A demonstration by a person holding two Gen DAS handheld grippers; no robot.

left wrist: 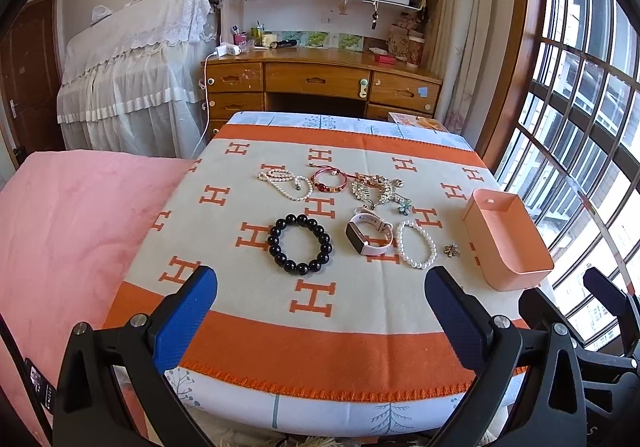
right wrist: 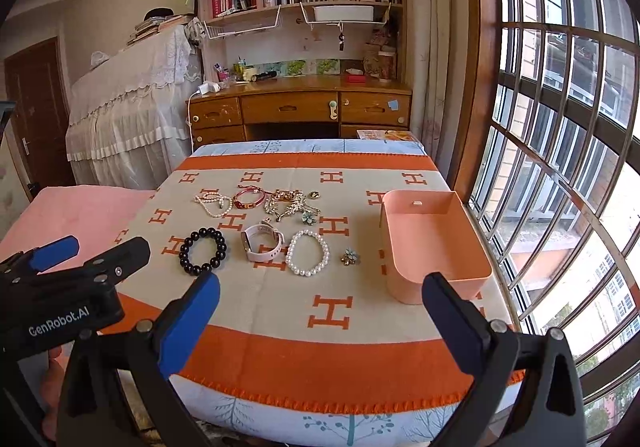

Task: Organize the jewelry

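Note:
Jewelry lies on an orange and cream blanket (left wrist: pixel 320 347) (right wrist: pixel 328 359). A black bead bracelet (left wrist: pixel 300 244) (right wrist: pixel 203 251), a pink smartwatch (left wrist: pixel 368 237) (right wrist: pixel 262 243), a white pearl bracelet (left wrist: pixel 416 244) (right wrist: pixel 307 252) and a small brooch (left wrist: pixel 451 249) (right wrist: pixel 350 256) form the near row. Behind lie a pearl necklace (left wrist: pixel 285 184) (right wrist: pixel 214 204), a red bangle (left wrist: pixel 329 180) (right wrist: pixel 249 198) and a gold comb pile (left wrist: pixel 376 187) (right wrist: pixel 289 203). An empty pink box (left wrist: pixel 506 237) (right wrist: pixel 430 239) stands at the right. My left gripper (left wrist: pixel 320 311) and right gripper (right wrist: pixel 320 307) are open and empty above the near edge.
A wooden desk (left wrist: pixel 320 75) with a bookshelf stands behind the table. A pink bedcover (left wrist: pixel 72 223) lies to the left. A barred window (right wrist: pixel 560 167) runs along the right. The left gripper's body (right wrist: pixel 60 287) shows in the right wrist view, the right gripper's body (left wrist: pixel 600 319) in the left.

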